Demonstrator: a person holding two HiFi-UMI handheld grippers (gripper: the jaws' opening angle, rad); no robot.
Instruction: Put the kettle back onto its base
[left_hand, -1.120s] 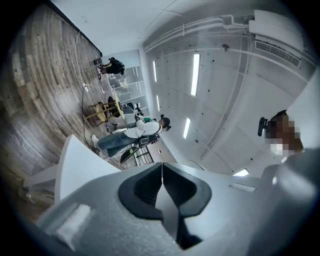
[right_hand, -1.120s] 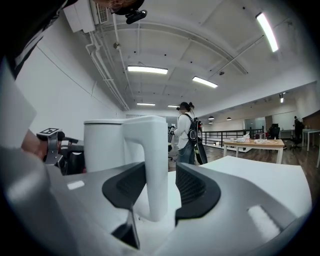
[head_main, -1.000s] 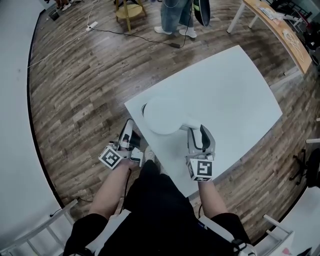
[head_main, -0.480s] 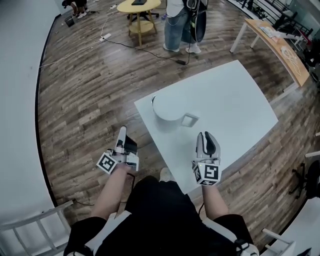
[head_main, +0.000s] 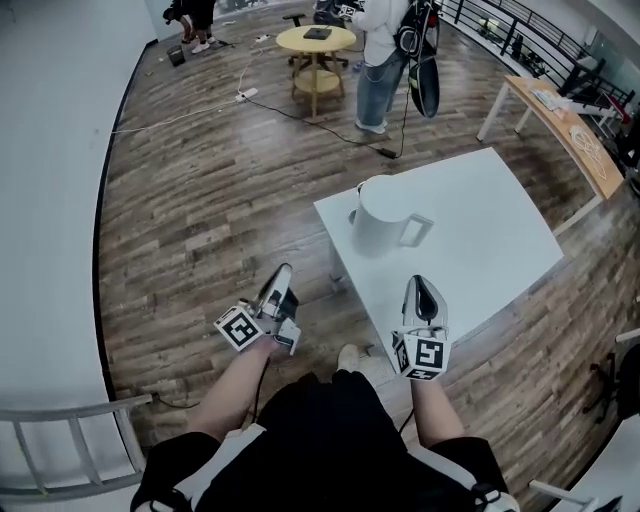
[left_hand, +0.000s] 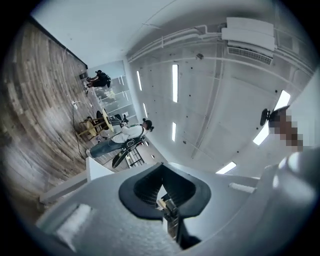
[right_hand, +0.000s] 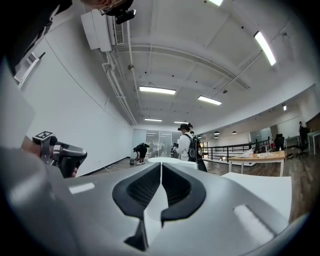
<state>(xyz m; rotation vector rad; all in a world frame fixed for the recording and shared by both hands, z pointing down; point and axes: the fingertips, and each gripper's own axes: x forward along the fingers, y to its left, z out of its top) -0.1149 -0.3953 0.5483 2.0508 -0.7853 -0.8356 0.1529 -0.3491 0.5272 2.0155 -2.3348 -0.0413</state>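
Observation:
The white kettle (head_main: 383, 222) stands upright near the left corner of the white table (head_main: 490, 215), its handle (head_main: 418, 230) turned toward me. A dark sliver shows at its left foot; whatever it stands on is hidden beneath it. My right gripper (head_main: 420, 284) hovers over the table's near edge, well short of the handle. Its jaws are closing, almost together, with nothing between them. In the right gripper view (right_hand: 161, 185) the kettle's top (right_hand: 172, 161) shows just beyond them. My left gripper (head_main: 283, 272) is shut and empty over the floor, left of the table, pointing upward.
The table's left corner (head_main: 322, 207) lies between my grippers. Beyond it are a round wooden table (head_main: 316, 40), a standing person (head_main: 385, 60) and a cable (head_main: 300, 108) on the wood floor. A wooden desk (head_main: 565, 118) is at the far right, a metal rail (head_main: 60, 420) at the lower left.
My right gripper has come off the kettle's handle, drawn back toward me and closed its jaws. The left gripper has also pulled away. The kettle now stands farther off.

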